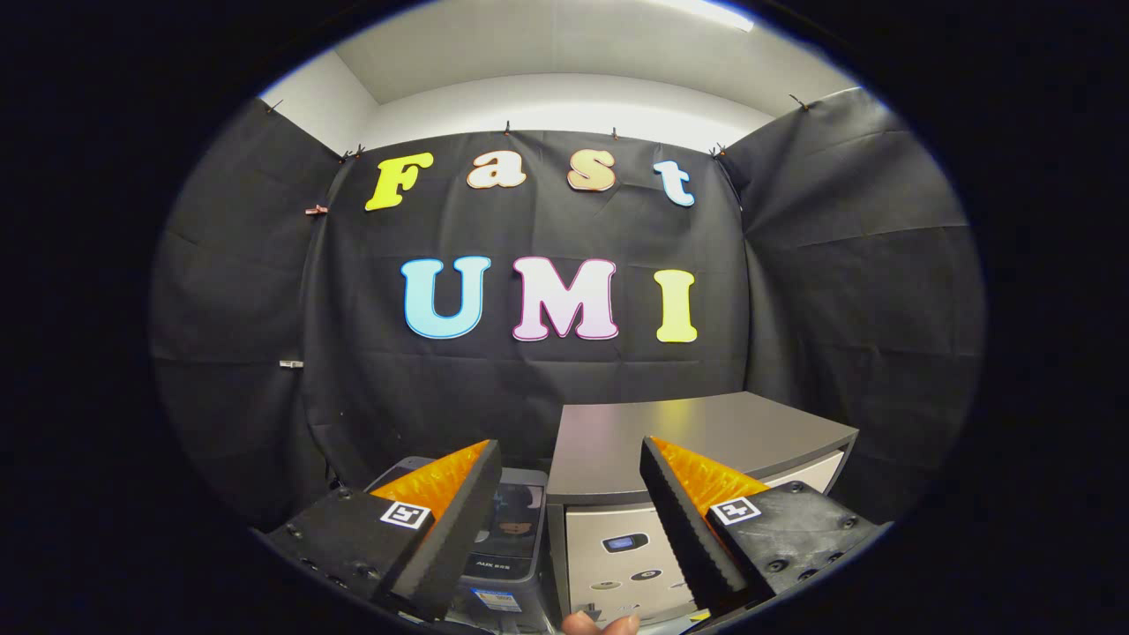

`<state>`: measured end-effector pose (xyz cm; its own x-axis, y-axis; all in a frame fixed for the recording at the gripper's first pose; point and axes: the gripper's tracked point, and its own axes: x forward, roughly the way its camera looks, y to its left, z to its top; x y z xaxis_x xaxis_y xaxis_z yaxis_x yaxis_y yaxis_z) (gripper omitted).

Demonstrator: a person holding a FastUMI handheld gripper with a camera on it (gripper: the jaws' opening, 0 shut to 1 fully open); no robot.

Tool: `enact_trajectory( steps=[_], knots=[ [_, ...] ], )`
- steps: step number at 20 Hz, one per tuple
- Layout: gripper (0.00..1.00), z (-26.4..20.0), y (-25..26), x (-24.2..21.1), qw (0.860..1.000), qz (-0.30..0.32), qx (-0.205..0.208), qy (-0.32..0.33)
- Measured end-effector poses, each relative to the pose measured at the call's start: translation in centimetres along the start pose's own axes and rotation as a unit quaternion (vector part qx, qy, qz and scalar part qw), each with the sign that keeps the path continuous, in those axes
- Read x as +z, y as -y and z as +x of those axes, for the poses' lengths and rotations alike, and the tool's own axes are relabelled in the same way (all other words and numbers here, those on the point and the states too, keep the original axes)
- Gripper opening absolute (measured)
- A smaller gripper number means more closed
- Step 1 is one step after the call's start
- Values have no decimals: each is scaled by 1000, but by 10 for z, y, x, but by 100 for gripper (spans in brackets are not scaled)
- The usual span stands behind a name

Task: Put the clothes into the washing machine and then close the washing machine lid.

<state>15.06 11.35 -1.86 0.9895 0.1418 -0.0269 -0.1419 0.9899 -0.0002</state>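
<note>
Claw (571, 520) open, empty, before the washing machine (503, 538) and cabinet (697, 441)

One small dark-grey top-loading washing machine (507, 529), one silver-grey box-shaped cabinet (697, 441) with pale front panel, two fingers (441, 529) spread wide apart, one fingertip of a person (600, 624).

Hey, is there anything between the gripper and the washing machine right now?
Nothing visible stands between them. The gripper is open with empty air between its fingers, and the washing machine sits just ahead, beside a grey cabinet. No clothes can be made out.
</note>
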Motion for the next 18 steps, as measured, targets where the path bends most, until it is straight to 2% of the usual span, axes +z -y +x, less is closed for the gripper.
enact_trajectory(
  steps=[12,18],
  knots=[
    [99,-4,-1,4,1000,2,13,5],
    [100,-7,5,9,1000,5,-7,11]
  ],
)
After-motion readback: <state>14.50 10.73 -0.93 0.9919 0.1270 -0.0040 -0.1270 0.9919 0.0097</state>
